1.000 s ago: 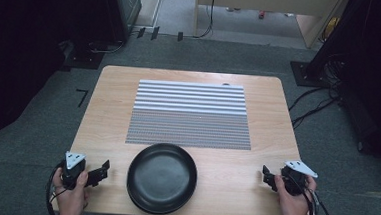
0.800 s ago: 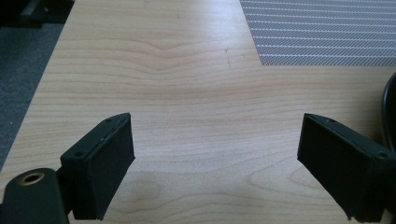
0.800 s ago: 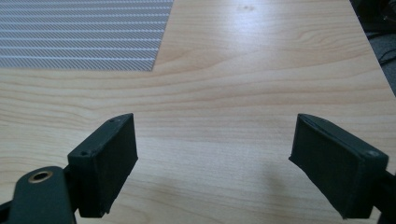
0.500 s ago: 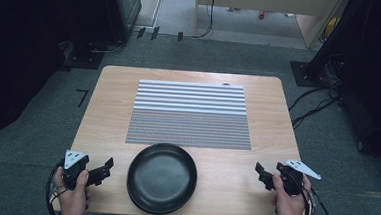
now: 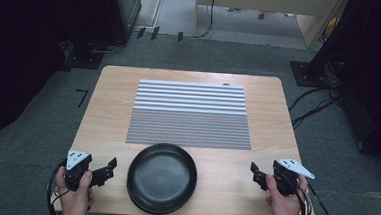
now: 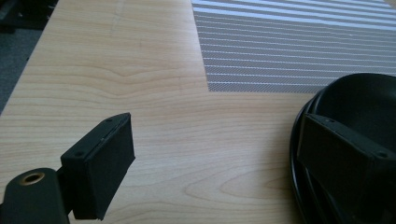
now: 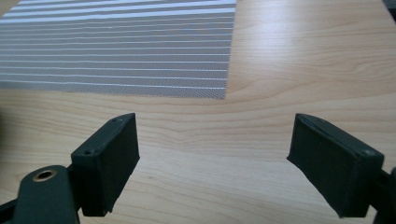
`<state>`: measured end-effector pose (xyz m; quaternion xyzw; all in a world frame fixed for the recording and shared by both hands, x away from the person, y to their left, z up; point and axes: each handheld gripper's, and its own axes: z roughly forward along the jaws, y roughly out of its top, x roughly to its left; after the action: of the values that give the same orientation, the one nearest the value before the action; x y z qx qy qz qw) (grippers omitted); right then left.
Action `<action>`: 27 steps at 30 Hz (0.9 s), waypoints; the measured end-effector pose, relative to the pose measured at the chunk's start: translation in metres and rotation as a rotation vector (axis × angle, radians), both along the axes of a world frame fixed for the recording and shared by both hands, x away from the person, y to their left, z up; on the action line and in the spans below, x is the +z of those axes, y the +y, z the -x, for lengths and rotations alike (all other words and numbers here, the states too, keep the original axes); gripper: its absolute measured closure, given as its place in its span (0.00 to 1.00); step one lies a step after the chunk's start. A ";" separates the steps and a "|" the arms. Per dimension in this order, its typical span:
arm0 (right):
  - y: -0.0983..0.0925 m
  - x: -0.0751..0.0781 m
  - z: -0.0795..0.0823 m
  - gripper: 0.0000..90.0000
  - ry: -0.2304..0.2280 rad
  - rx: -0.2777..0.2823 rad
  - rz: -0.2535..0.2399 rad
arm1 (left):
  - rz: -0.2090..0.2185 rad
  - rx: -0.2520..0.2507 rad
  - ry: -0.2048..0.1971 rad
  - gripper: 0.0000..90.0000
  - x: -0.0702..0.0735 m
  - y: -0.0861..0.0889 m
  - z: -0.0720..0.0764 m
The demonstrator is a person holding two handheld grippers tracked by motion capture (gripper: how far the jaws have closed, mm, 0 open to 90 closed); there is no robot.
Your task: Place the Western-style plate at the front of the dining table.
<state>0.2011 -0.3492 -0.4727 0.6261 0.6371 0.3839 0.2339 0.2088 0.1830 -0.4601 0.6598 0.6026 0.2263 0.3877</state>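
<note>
Both claws are held spread apart, nothing grasped.
The black plate (image 5: 161, 178) is seated at the near tabletop (image 5: 103, 107) edge, between left claw (image 5: 109, 166) and right claw (image 5: 253, 172); a striped mat (image 5: 190, 113) is laid beyond.

light: bright overhead | surroundings: dark | blur: near claws perhaps soft | glare: none

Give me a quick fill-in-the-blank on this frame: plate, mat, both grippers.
1. The black plate sits on the wooden table between the two ____.
2. The striped placemat lies on the ____ side of the plate from the person.
3. The left gripper and the right gripper both have their jaws ____.

Missing words: grippers; far; open
</note>
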 end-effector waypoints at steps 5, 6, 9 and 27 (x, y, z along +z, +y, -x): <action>0.013 0.006 -0.001 0.17 -0.007 0.029 -0.006 | 0.012 -0.029 0.003 0.13 0.003 -0.010 0.002; 0.015 0.007 -0.001 0.18 -0.008 0.035 -0.012 | 0.014 -0.036 0.002 0.13 0.003 -0.013 0.002; 0.025 0.010 -0.001 0.18 -0.010 0.058 -0.015 | 0.009 -0.055 0.004 0.13 0.004 -0.018 0.003; 0.084 0.013 -0.010 0.18 0.007 0.185 -0.030 | 0.026 -0.115 0.029 0.13 0.003 -0.045 0.002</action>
<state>0.2110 -0.2650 -0.4594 0.5695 0.6872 0.4110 0.1859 0.2069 0.1383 -0.4570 0.6916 0.5720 0.1861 0.3998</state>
